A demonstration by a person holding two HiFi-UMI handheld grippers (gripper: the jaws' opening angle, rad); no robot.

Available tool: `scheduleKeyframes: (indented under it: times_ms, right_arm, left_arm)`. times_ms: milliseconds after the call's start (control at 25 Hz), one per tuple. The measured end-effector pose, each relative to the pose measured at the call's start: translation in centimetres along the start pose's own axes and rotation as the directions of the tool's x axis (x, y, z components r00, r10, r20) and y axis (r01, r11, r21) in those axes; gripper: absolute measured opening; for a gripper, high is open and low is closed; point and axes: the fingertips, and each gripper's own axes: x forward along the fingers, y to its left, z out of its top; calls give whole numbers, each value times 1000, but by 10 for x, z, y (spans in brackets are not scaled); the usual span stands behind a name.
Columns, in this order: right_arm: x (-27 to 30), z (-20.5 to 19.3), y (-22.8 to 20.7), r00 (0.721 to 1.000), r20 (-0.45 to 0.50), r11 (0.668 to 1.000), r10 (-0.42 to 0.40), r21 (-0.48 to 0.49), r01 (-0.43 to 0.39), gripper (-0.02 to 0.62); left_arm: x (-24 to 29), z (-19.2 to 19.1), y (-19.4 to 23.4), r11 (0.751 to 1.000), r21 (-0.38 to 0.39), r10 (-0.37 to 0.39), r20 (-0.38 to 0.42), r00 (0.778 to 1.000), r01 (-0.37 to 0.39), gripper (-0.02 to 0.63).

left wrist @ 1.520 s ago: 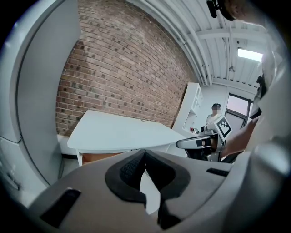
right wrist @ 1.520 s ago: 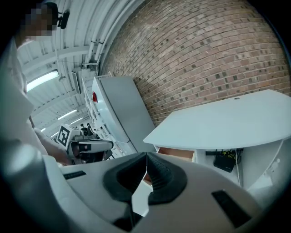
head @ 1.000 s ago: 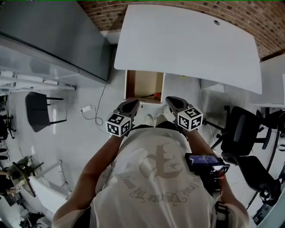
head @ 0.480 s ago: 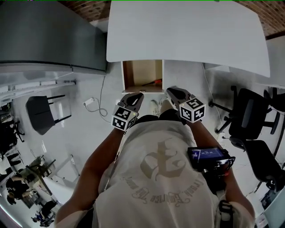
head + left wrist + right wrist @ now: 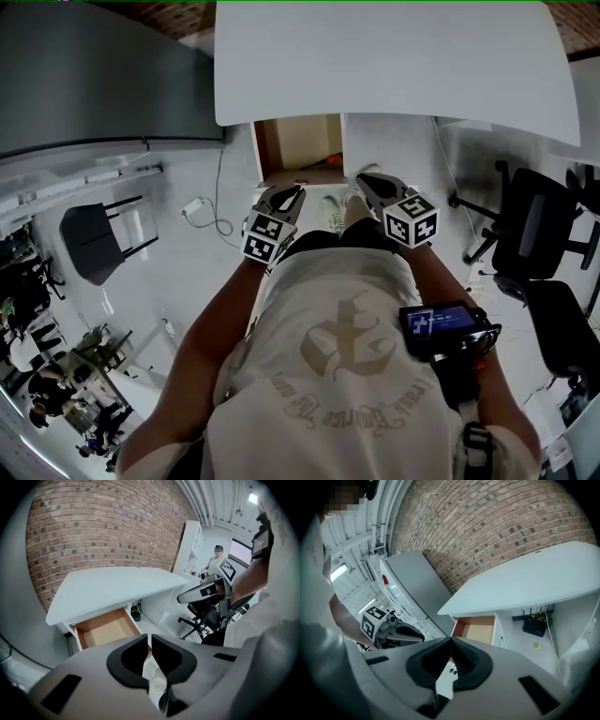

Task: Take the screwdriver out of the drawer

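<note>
White tabletop [image 5: 394,56] fills the top of the head view. The wooden drawer [image 5: 291,141] stands open under its front edge, with bare floor [image 5: 169,272] to the left and chairs [image 5: 525,225] well off to the right. A thin reddish thing, seemingly the screwdriver [image 5: 328,161], lies at the drawer's front right corner. The left hand-held gripper [image 5: 292,190] and the right hand-held gripper [image 5: 364,178] hang just short of the drawer's front, apart from it. The screwdriver lies between and beyond their tips.

In the left gripper view the jaws are closed together on nothing, and the drawer [image 5: 105,630] is ahead and to the left.

In the right gripper view the jaws are likewise closed and empty, with the drawer [image 5: 476,627] straight ahead. The screwdriver cannot be made out there.
</note>
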Motion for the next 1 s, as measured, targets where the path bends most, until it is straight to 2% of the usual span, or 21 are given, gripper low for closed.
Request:
scheduleKeyframes:
  times_ms: [120,240,360,520,800,1000]
  right_arm:
    - [4,0,-3,1000,3,1000,2,17,-2,23]
    - [7,7,-3,1000,4,1000,8,28,-9,23]
    - [7,7,-5,1000,3,999,9,43,-9,23]
    - [8,2,-9,1000,4,998,2,63,-2,23]
    - [6,-7,-20,1000,-5,997,-21,74,22,23]
    - [1,-15,-28,999,-12,996,-38,84,39,23]
  left_arm:
    - [7,-4,2,999,29,-21,-38,999,22,28]
    - [16,-4,1,994,89,-52,-93,994,61,98]
    - [25,-8,1,986,142,-65,-145,987,86,101]
    - [38,-12,2,986,123,-91,-181,979,115,143]
    - [65,-22,6,975,172,-97,-230,968,138,143]
    - [81,-36,9,971,186,-86,-301,950,147,141]
